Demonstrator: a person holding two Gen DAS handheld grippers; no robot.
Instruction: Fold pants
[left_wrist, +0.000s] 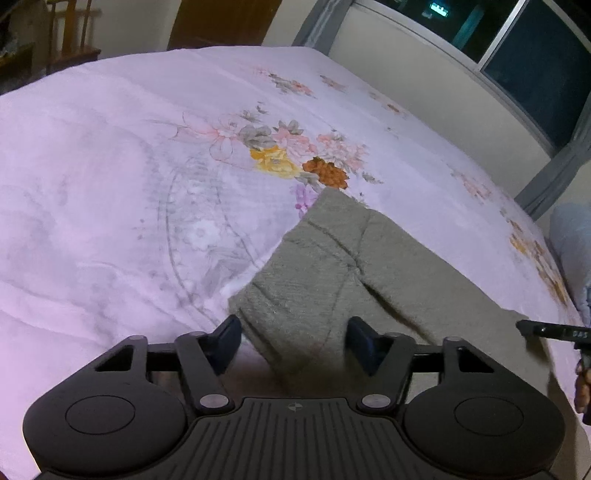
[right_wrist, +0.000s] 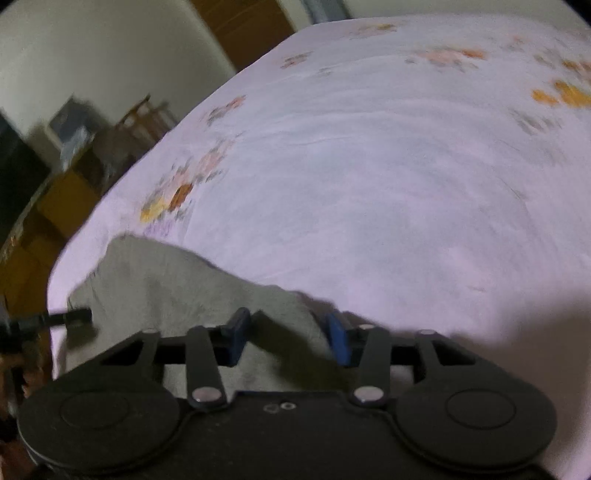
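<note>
Dealing with olive-grey knit pants (left_wrist: 354, 266), laid flat on the floral bedsheet (left_wrist: 110, 184). Lying with the far corner just short of the orange flower print (left_wrist: 325, 171) and running from there back toward the near edge of the bed. Showing a raised seam that forks partway between that flower and the cameras. Cannot tell waistband from hem.

Holding the left claw (left_wrist: 294, 334) about half open, on the near side of the flower and well away from it. Straddling the pants' near left corner: one pad right at the cloth's edge, the other over the fabric, neither clearly pressing yet.

Holding the right claw (right_wrist: 289, 332) narrower, farther from the flower, at the opposite near corner. Has a hump of the grey cloth standing between the pads. Too blurred to say whether pinched or merely bracketed.

Likely to handle as light, soft and entirely limp: fuzzy, thick-looking knit, no stiffness, so bound to sag and drape between two grips. Not fragile. Probably grippy rather than slick, yet apt to drag on the sheet and pull the sheet's loose wrinkles along.

Best taken at the two near corners, both layers together, pads biting past the edge rather than on the rim. Worth lifting evenly and carrying toward the flower, keeping the span taut so the fold lands square.
</note>
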